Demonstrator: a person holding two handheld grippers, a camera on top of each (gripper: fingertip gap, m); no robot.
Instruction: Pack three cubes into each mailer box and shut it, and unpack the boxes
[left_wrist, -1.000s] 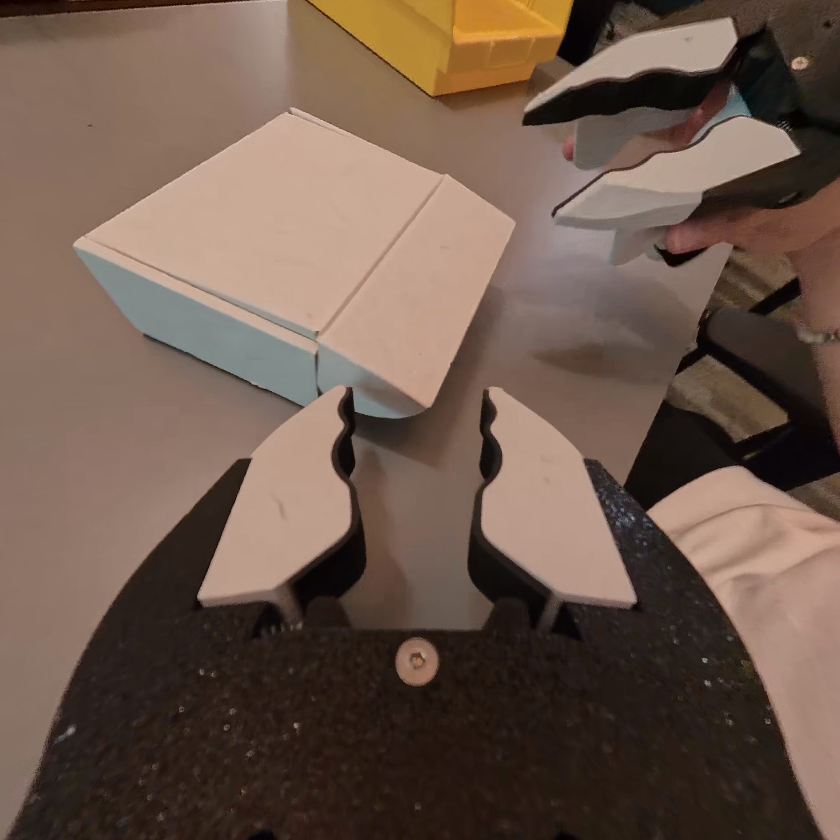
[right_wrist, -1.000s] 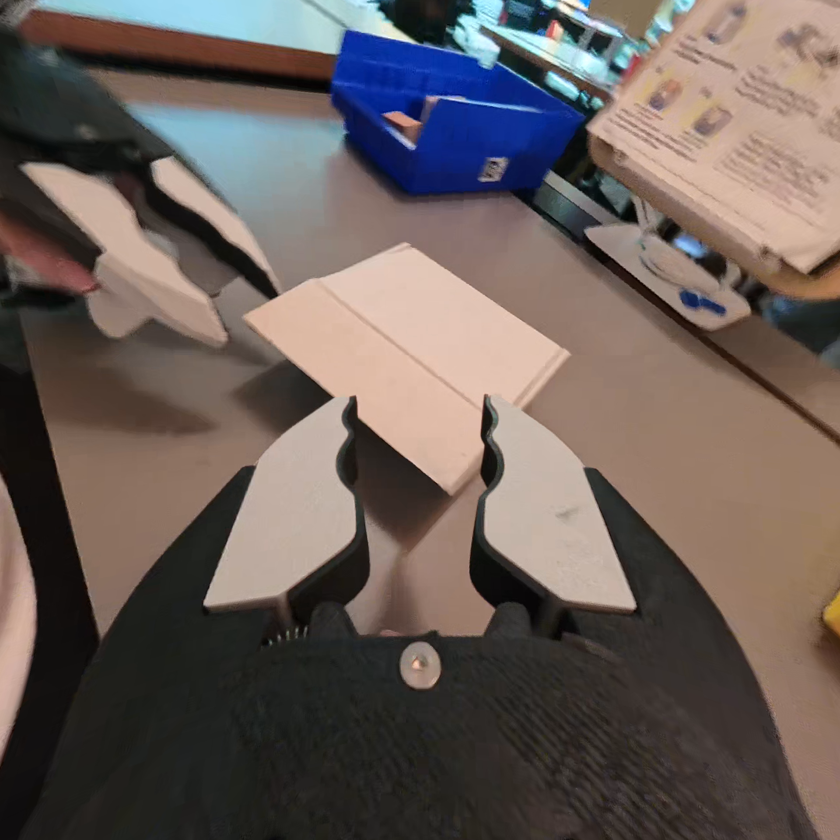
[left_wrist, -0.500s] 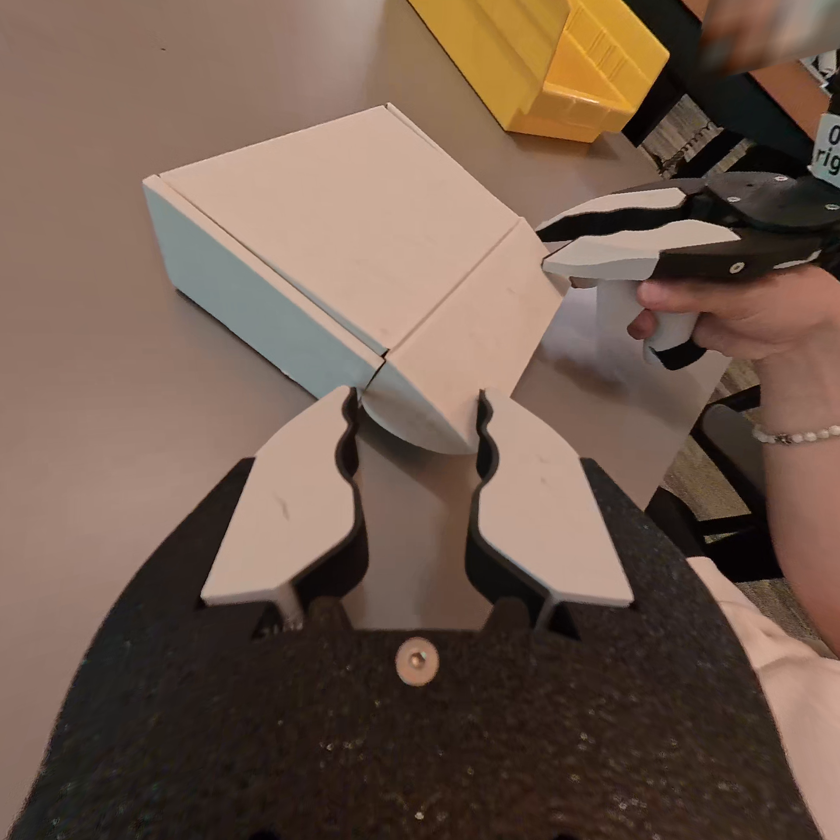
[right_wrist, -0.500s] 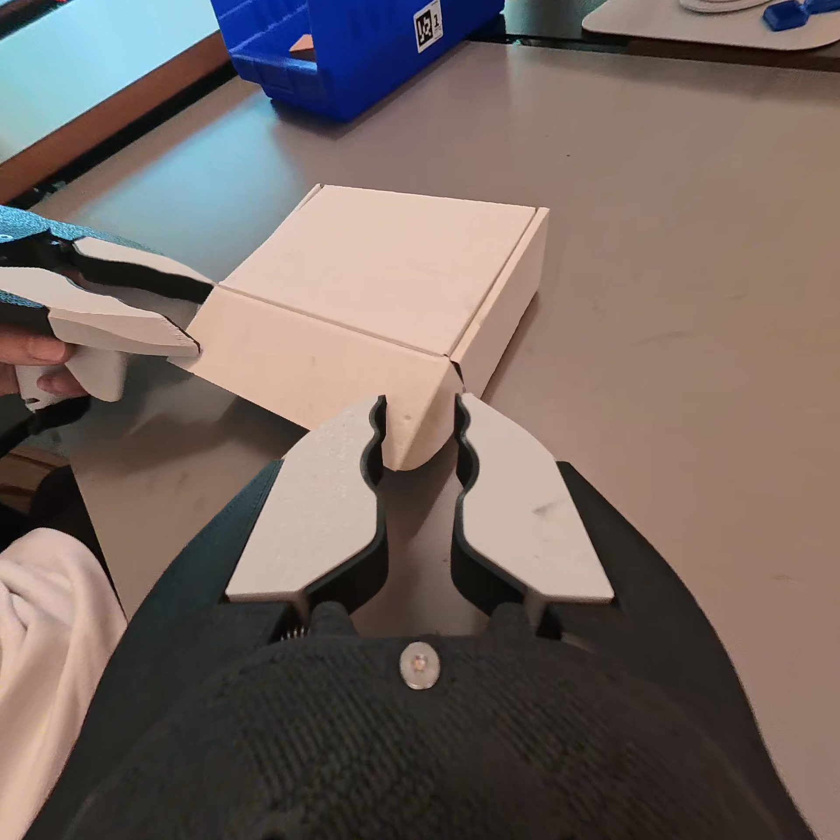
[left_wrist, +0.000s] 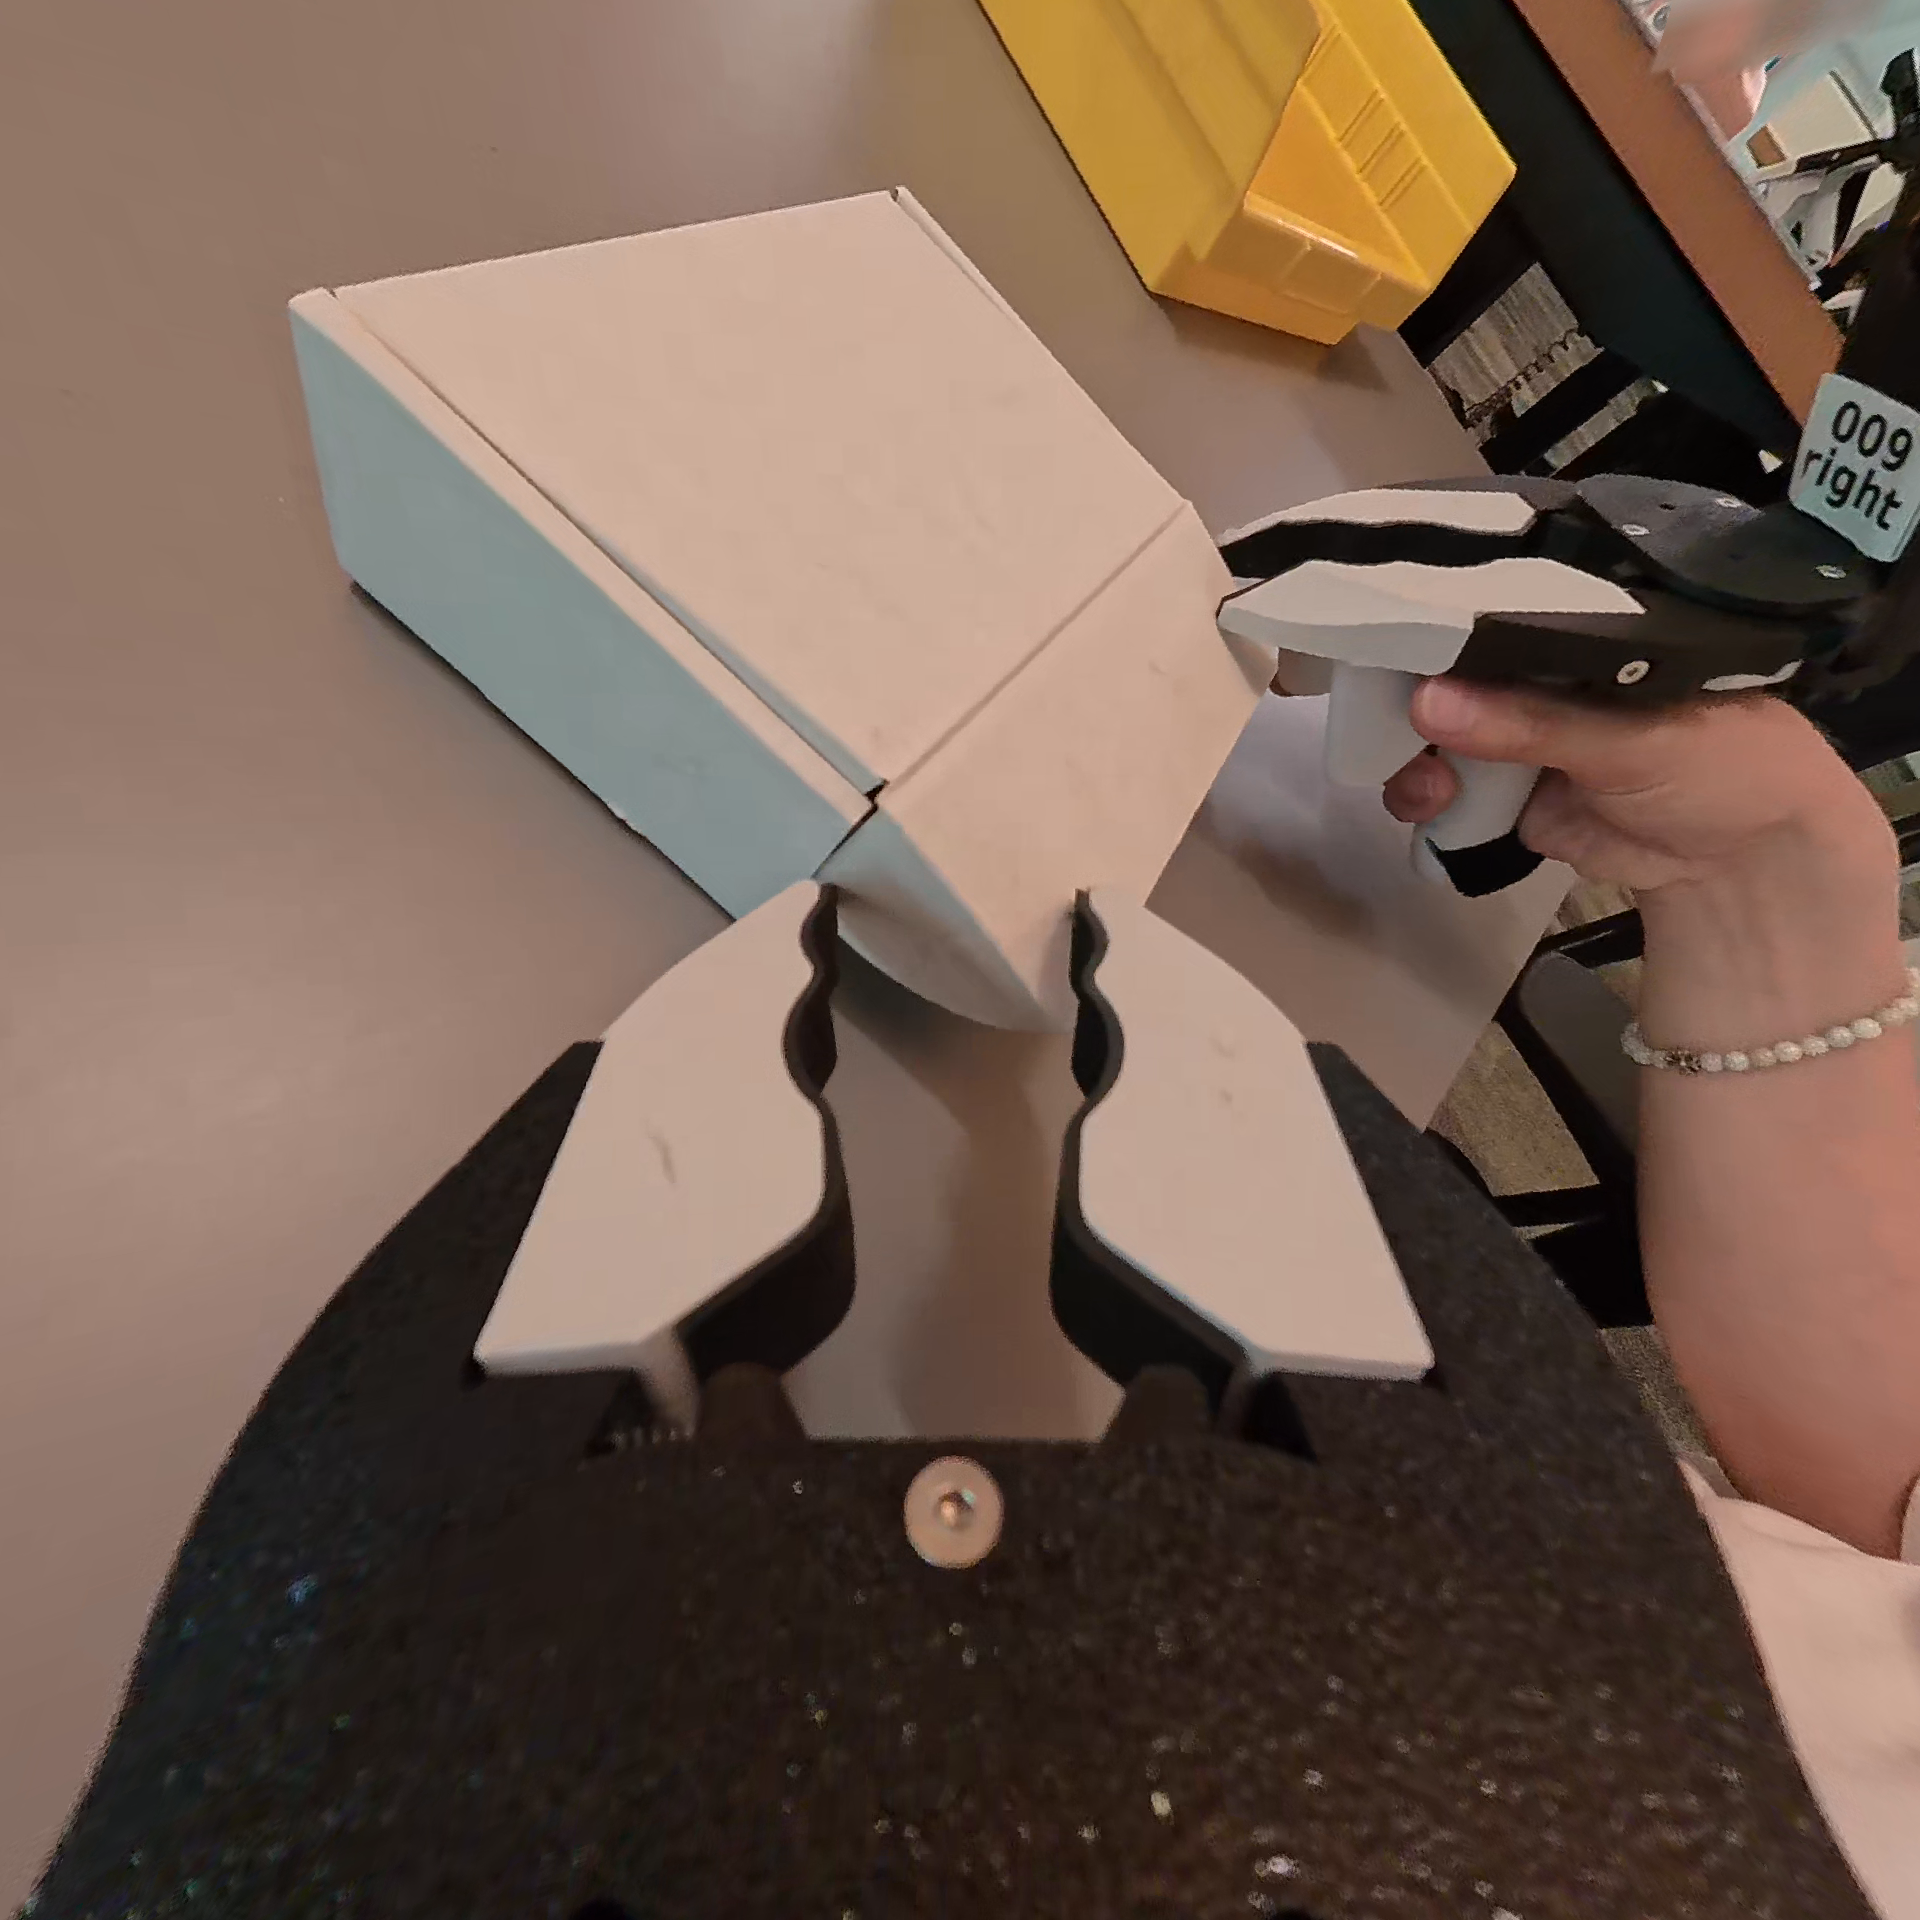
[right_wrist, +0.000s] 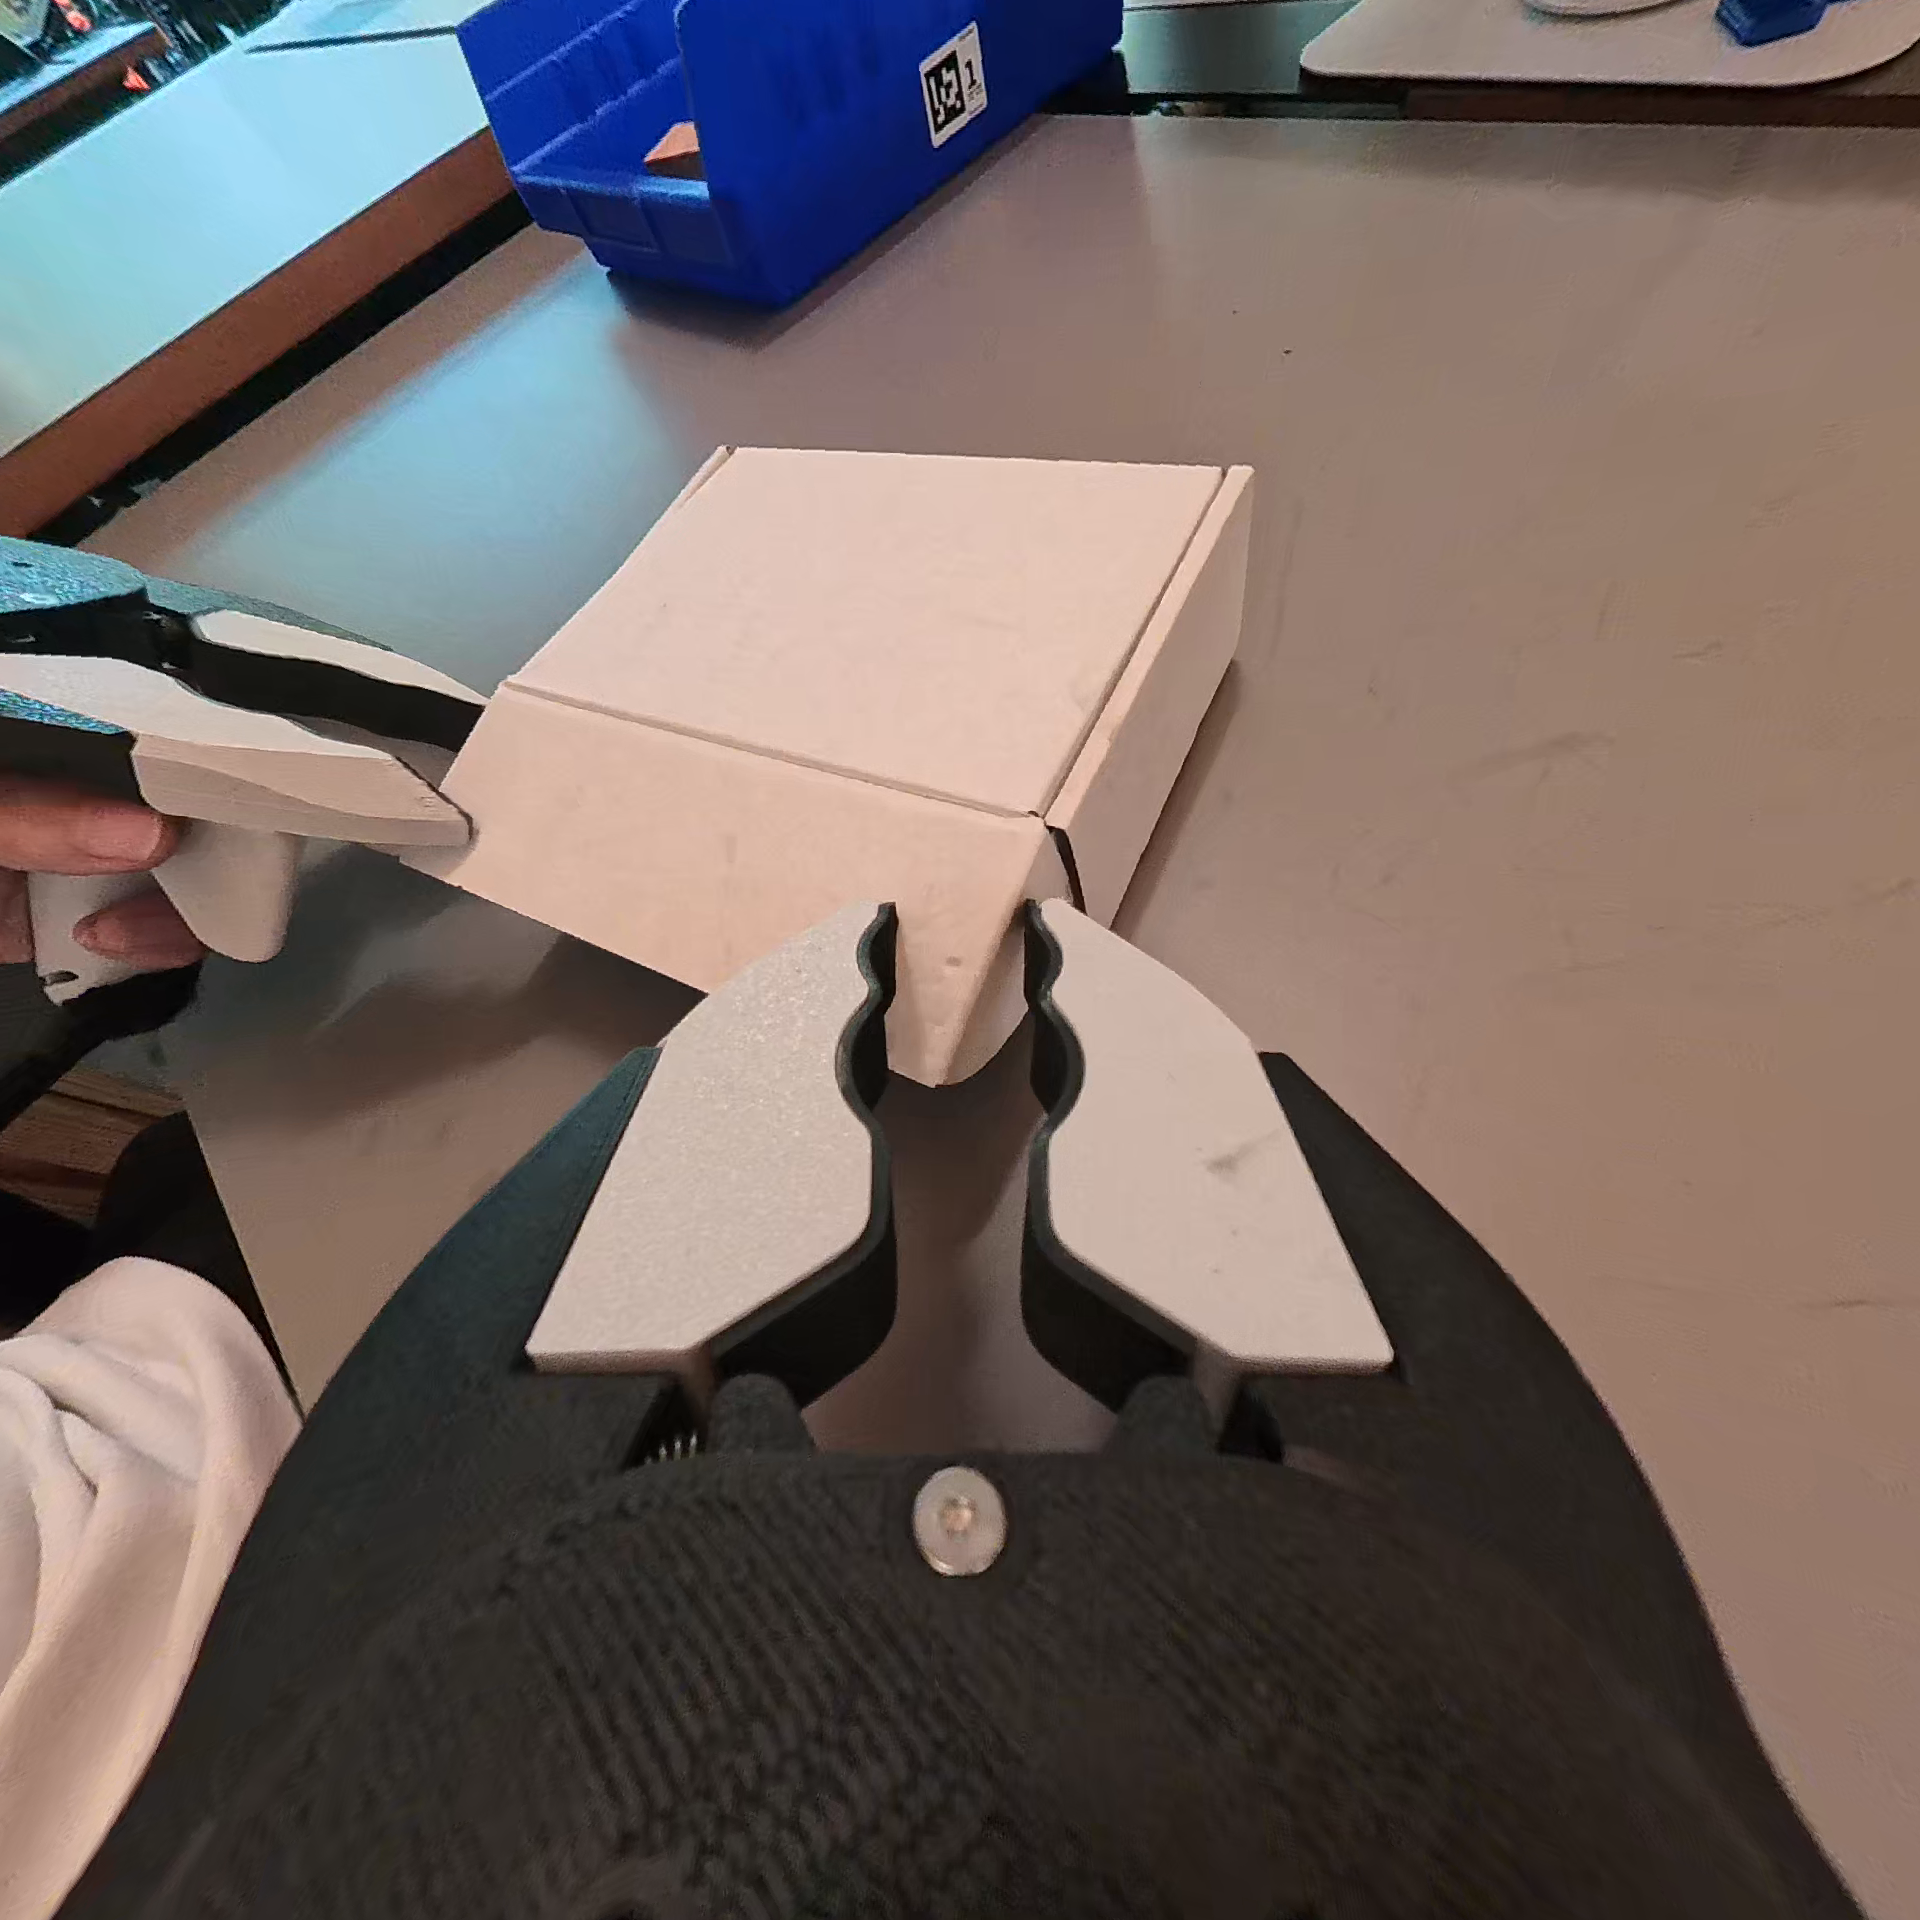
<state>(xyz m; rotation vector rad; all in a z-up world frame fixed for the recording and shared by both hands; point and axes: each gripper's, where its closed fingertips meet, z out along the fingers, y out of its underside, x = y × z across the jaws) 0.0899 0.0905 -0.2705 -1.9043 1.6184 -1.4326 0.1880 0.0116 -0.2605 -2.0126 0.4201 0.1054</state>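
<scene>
White mailer box (left_wrist: 790, 499) resting on the grey table (left_wrist: 208, 935), its lid lying over the body and the front flap (left_wrist: 1049, 790) sticking out at a slant. Left gripper (left_wrist: 948, 909): jaws parted wider than the flap's rounded side tab, which sits between the fingertips (contact not clear). Right gripper (right_wrist: 958, 914): jaws drawn close about the opposite tab, both fingers against or nearly against the card. Yellow bin (left_wrist: 1288, 145) and blue bin (right_wrist: 790, 135) stand on the table beyond the box.
</scene>
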